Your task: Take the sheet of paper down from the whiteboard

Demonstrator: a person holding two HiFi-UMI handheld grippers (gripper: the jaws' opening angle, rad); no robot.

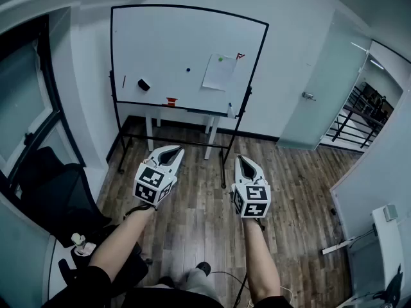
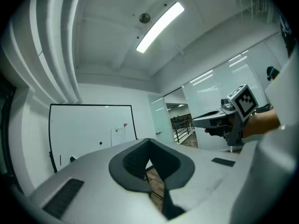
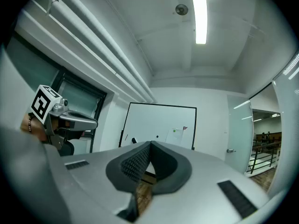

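Note:
A white sheet of paper (image 1: 219, 72) hangs on the upper right of the whiteboard (image 1: 160, 43), pinned by a green magnet (image 1: 220, 59); a red marker sits just beside its top right corner. Both grippers are held level over the wooden floor, well short of the board and far from the paper. My left gripper (image 1: 172, 149) is shut with nothing in it, and so is my right gripper (image 1: 246, 159). In the left gripper view the paper (image 2: 118, 136) shows small beyond the closed tips (image 2: 149, 141). The right gripper view also has the paper (image 3: 175, 137) past its closed tips (image 3: 150, 144).
On the board are a black magnet (image 1: 188, 69), an eraser (image 1: 144, 85) and a red item on the tray (image 1: 171, 101). A white table stands behind the board's legs. A dark office chair (image 1: 45, 191) is at the left, a glass door (image 1: 321, 88) and stair railing (image 1: 350, 117) at the right.

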